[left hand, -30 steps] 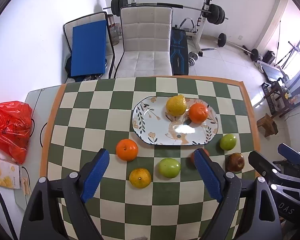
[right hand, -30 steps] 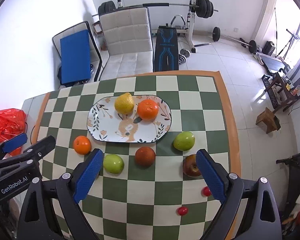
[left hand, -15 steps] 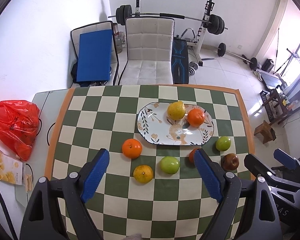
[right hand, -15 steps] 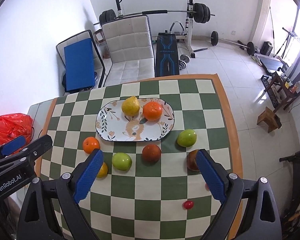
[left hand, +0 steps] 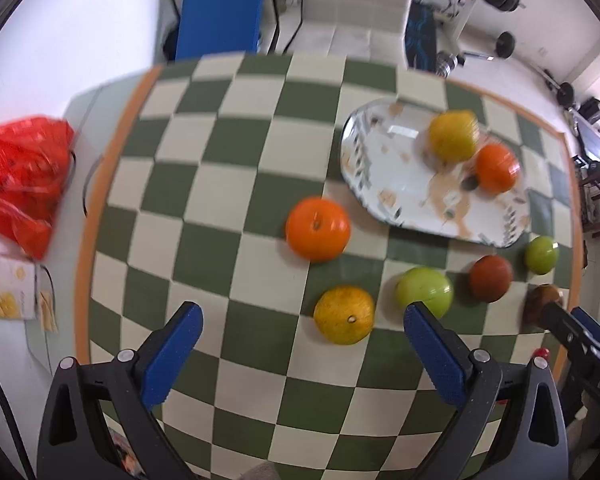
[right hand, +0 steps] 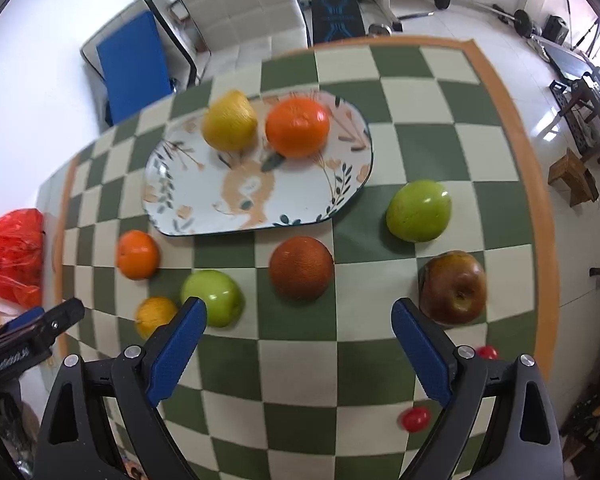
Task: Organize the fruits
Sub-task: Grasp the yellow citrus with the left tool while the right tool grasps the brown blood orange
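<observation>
The left gripper point(left hand: 302, 320) hung over the checkered table point(left hand: 204, 184) with its blue fingers spread wide and empty. Just beyond them, at one o'clock, lay a yellow-orange citrus point(left hand: 344, 315), with a green apple point(left hand: 424, 292) beside it at two o'clock. An orange point(left hand: 318, 228) sat farther out at twelve.

The right gripper point(right hand: 298, 322) was likewise spread and empty, a dark brown fruit point(right hand: 302, 267) at twelve o'clock and a reddish-brown apple point(right hand: 453, 288) at two. Farthest, the patterned plate point(right hand: 204, 204) carried a lemon point(right hand: 230, 126) and another orange point(right hand: 297, 127).
</observation>
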